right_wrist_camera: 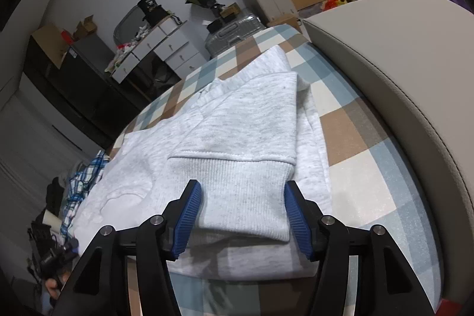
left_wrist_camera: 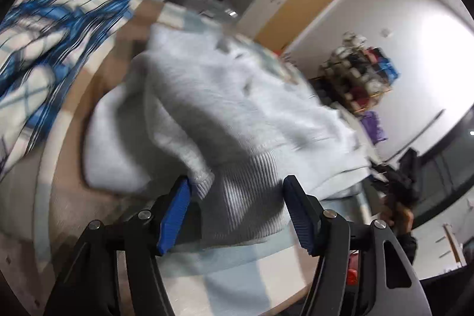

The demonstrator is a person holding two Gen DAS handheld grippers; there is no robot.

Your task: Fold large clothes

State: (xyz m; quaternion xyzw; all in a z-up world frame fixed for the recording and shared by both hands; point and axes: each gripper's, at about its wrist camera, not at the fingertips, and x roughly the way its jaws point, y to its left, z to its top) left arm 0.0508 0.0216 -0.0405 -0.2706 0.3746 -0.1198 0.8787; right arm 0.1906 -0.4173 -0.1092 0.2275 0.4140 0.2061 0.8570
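A: Start from the left. What is the left tool [left_wrist_camera: 235, 188] doing?

B: Its blue pads stand apart, with the ribbed cuff [left_wrist_camera: 251, 197] of the grey sweatshirt [left_wrist_camera: 225, 96] lying between them. The left pad touches a bunched edge of knit at about 9 o'clock of the gap, but nothing is pinched; the jaws are spread, not clamped. The view is blurred, so finer contact I cannot tell.

A: And where does the garment lie from that tool?

B: Straight ahead and up, toward 12 to 1 o'clock, heaped in soft folds on the checked bed [left_wrist_camera: 266, 271]. A blue-and-white patterned cloth [left_wrist_camera: 44, 49] sits off at 10 o'clock, apart from it.

A: Now the right side.

B: The right tool [right_wrist_camera: 240, 191] is also spread wide. A folded sleeve [right_wrist_camera: 246, 123] lies flat on top of the sweatshirt body [right_wrist_camera: 142, 168], its long axis running from the cuff end [right_wrist_camera: 243, 197] between the pads away toward 12 o'clock. The cuff fills most of the gap, close to both pads, gripped by neither.

A: So which tool is better placed for the next move?

B: I'd judge the right one: the sleeve is square to its fingers and sharply seen. Closing on the cuff looks simple, though the thick rib may bunch. The padded bed frame [right_wrist_camera: 400, 79] rises just beside, at 2 o'clock.
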